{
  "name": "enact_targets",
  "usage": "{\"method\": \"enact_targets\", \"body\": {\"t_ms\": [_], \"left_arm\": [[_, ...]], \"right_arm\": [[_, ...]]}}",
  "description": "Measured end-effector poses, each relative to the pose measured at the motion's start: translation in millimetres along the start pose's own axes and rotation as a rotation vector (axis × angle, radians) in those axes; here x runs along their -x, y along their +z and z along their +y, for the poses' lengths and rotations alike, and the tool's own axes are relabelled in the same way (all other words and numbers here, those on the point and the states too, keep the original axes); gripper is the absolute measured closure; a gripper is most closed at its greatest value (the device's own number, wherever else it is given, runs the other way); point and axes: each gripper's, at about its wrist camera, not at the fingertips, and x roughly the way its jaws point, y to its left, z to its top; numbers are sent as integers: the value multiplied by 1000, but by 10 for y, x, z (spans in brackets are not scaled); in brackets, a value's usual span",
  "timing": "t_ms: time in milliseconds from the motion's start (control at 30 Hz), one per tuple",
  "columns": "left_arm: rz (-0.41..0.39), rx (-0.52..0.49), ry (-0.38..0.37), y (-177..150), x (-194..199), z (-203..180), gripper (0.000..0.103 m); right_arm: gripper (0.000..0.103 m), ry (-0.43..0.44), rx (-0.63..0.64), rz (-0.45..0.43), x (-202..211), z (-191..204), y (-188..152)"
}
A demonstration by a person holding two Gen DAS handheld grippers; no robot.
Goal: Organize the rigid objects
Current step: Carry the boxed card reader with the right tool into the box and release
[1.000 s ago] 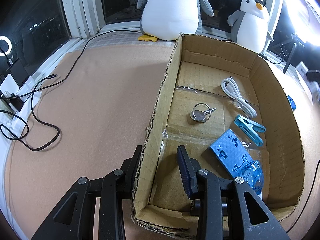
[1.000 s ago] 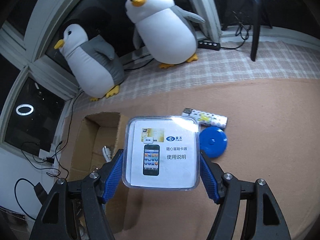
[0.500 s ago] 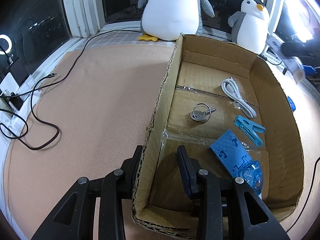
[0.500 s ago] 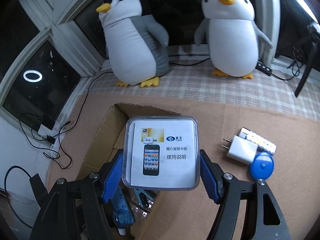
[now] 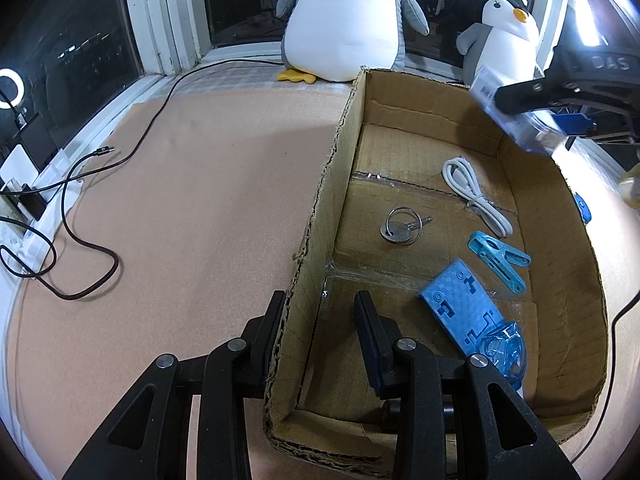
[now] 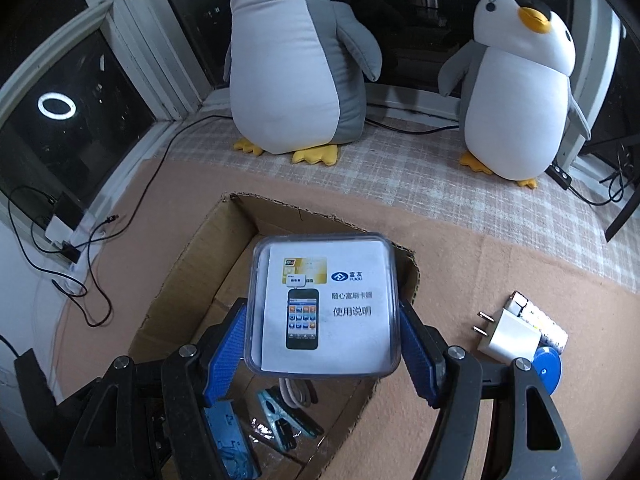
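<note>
Over the cardboard box (image 6: 192, 280), steadied with my left gripper (image 5: 320, 320) straddling its wall, my right gripper (image 6: 322, 344) clamps the clear case (image 6: 323, 304). Cable (image 5: 474, 196), clip (image 5: 498, 260) and key (image 5: 402, 229) are in; charger (image 6: 510, 338) and blue disc (image 6: 546, 370) wait on the tabletop (image 6: 500, 260).

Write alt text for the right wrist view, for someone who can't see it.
The right gripper holds a clear case with a phone leaflet above an open cardboard box. A white charger and blue disc lie on the mat to the right; two plush penguins sit by the window.
</note>
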Motion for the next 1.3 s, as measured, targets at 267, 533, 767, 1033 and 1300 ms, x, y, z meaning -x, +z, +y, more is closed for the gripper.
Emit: {"method": "enact_targets", "body": {"t_ms": [267,533,767,1033,1300], "left_arm": [[0,0,-2,0,-2,5,66],[0,0,0,1,-7,4,66],[-1,0,0,1,-5,2,66],[-1,0,-1,1,-13,8,66],[-1,-2,0,0,-12,11,66]], "right_arm": [[37,-27,28,25,-183,62,-3],[37,-56,45,10,-203,100,15],[33,-21,17,-3,-208,56,56],[30,4,7,-9,-199,39,45],[30,49,-3,-27,-58,40,-3]]}}
